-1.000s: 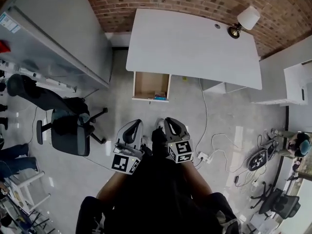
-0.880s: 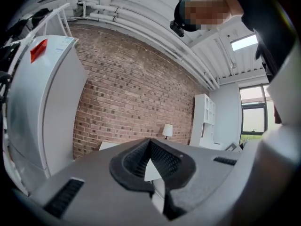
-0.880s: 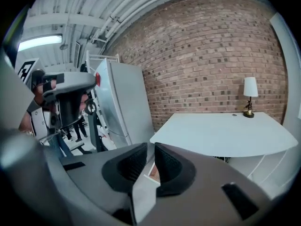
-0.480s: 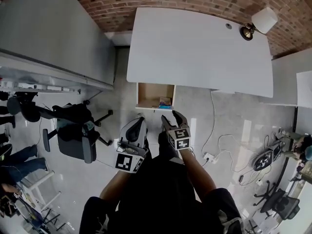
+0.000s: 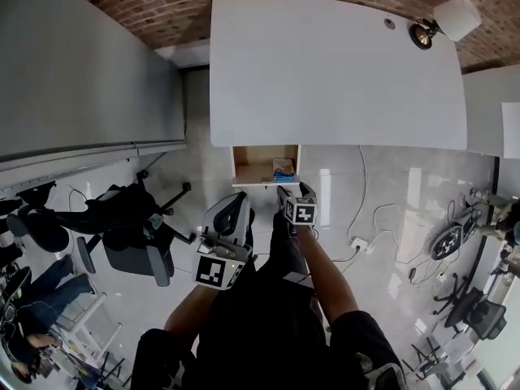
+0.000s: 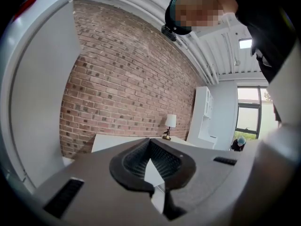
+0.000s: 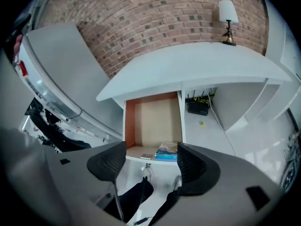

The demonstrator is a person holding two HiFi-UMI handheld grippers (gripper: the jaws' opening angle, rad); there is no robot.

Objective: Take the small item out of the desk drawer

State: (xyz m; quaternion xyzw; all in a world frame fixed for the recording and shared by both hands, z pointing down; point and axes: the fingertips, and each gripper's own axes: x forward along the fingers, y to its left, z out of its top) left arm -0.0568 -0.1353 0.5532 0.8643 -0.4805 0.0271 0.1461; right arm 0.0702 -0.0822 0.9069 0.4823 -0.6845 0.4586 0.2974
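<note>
The white desk [image 5: 333,71] has its wooden drawer [image 5: 253,166] pulled open below the front edge. In the right gripper view the drawer [image 7: 153,121] holds a blue booklet-like stack [image 7: 168,150] and a small flat item [image 7: 147,156] at its front lip. My right gripper [image 5: 292,193] reaches out just short of the drawer front. Its jaws are opening, and nothing is between them [image 7: 150,161]. My left gripper [image 5: 231,216] hangs back near my body, shut and empty [image 6: 150,143], pointing at the brick wall.
A table lamp [image 5: 453,16] stands on the desk's far right corner. A black office chair [image 5: 134,238] is at the left beside a grey partition [image 5: 81,71]. Cables and a power strip [image 5: 358,243] lie on the floor at the right. My legs and shoes [image 7: 141,185] show below the drawer.
I have stepped closer to the desk. My right gripper has moved forward toward the drawer and its jaws have spread apart. The left gripper stayed near my body.
</note>
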